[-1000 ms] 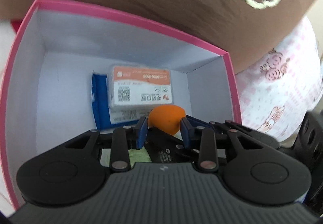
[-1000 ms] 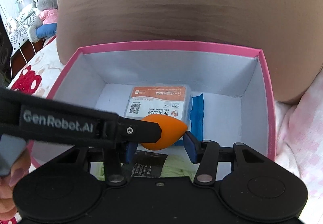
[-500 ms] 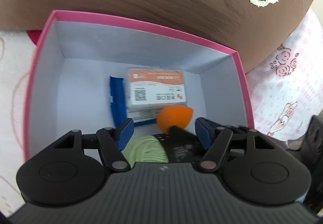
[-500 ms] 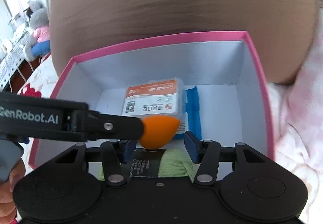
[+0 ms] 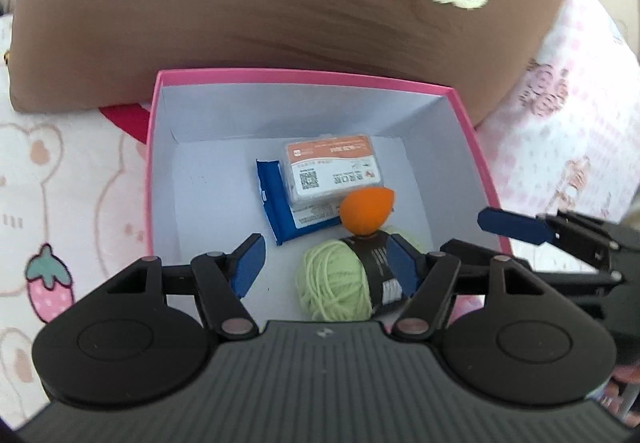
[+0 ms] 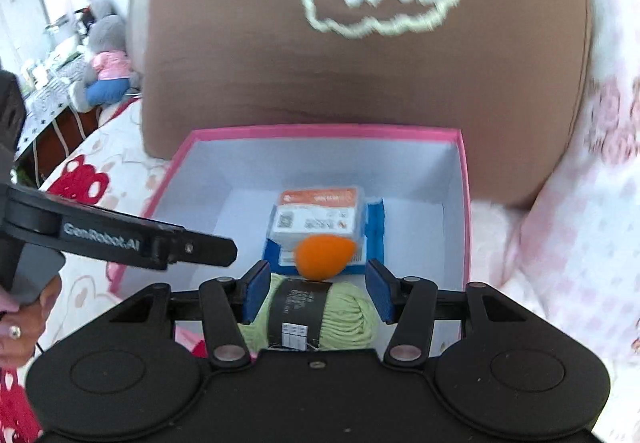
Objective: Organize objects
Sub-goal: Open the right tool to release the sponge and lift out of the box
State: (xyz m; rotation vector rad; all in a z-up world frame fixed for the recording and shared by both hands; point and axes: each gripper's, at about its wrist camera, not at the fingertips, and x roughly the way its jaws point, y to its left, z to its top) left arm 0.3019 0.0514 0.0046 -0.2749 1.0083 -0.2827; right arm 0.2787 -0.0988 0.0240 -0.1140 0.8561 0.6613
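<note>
From the left wrist, the left hand-held gripper [image 5: 326,263] is seen released above the pink cardboard box with a white inside [image 5: 360,77]; its jaws were opened within the last second. An orange egg-shaped sponge [image 5: 366,212] is perched on the pale green yarn ball with a black label [image 5: 340,289], beside an orange-labelled clear pack [image 5: 332,171] lying on a blue packet [image 5: 276,203].

From the right wrist, the right hand-held gripper [image 6: 318,293] is seen unclenched over the yarn, gripping nothing

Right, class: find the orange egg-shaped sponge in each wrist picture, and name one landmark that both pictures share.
Left wrist: orange sponge sits right of centre, above the green yarn.
Right wrist: sponge sits at centre, just above the yarn.
Shared landmark: the pink box.
</note>
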